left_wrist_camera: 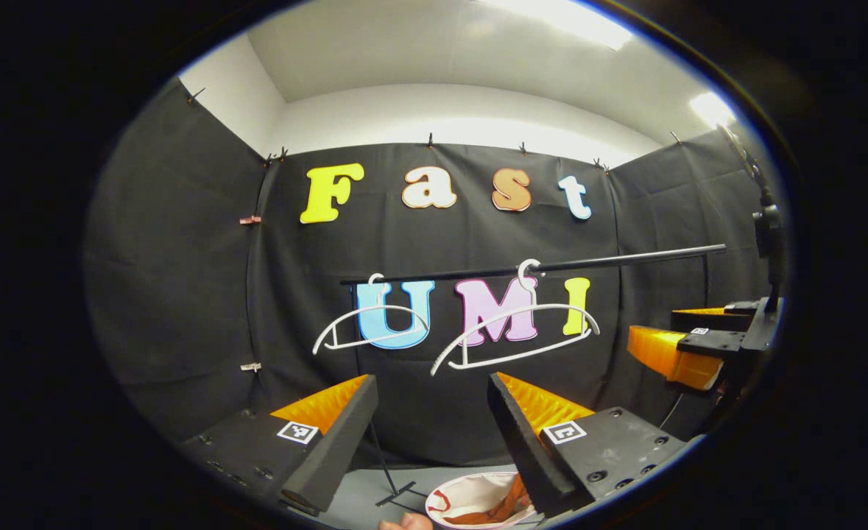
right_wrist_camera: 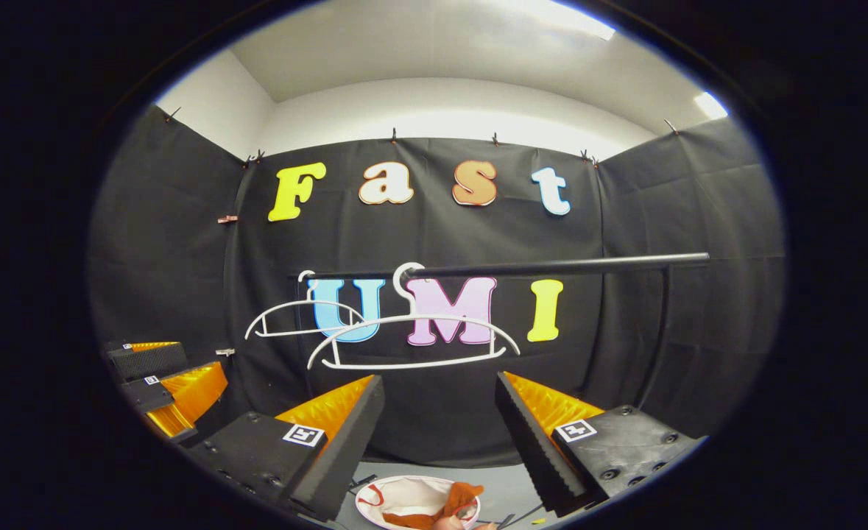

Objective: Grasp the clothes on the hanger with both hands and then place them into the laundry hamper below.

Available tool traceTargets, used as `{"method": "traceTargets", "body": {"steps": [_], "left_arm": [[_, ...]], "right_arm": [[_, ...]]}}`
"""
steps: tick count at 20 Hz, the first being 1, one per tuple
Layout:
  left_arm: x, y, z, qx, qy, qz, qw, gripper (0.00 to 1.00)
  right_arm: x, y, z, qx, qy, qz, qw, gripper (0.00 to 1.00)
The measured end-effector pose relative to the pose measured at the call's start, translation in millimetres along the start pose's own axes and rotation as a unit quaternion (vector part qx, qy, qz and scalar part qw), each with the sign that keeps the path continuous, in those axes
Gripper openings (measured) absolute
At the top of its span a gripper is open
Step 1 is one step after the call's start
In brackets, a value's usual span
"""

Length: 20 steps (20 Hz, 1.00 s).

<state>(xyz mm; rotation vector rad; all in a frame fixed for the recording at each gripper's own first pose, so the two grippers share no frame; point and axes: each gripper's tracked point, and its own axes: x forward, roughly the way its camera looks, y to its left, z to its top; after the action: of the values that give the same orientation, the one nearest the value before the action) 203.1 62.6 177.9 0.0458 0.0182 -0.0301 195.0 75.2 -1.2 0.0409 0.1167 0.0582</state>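
Gaping wide with nothing between its fingers, the left claw points at the booth's back wall, its black foam pads and orange ribbed fingers framing the lower part of the left gripper view. The right claw stands the same way in the right gripper view, fingers well apart and bare. Each claw also shows from the other's camera: the right one at the right edge of the left gripper view, the left one at the left edge of the right gripper view, both with their fingers parted.

Below and between the fingers sits the round white laundry hamper on the grey floor. An orange-brown garment lies crumpled inside it, partly draped at the rim; its long axis cannot be told.

Farther out, a black rail runs roughly level across the booth. Two white hangers hang from it side by side, both bare, their arms spread along the rail's line.
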Motion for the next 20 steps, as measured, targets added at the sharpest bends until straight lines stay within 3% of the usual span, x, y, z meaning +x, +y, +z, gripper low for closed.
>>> {"method": "traceTargets", "body": {"steps": [4,6,12,20], "left_arm": [[-7,-13,8,-0.011,-0.001,0.001,1.000,0.92],[-14,-17,12,-0.006,-0.001,0.005,1.000,0.95],[-19,-31,20,-0.008,-0.005,0.004,1.000,0.95],[-19,-35,22,-0.009,-0.008,0.012,1.000,0.95]], "right_arm": [[-7,-10,2,0.005,-0.003,0.000,1.000,0.93],[-13,-20,2,0.001,-0.005,-0.004,1.000,1.00],[-17,-45,9,0.003,-0.016,-0.016,1.000,0.98],[-19,-47,6,-0.003,-0.012,-0.017,1.000,0.98]]}}
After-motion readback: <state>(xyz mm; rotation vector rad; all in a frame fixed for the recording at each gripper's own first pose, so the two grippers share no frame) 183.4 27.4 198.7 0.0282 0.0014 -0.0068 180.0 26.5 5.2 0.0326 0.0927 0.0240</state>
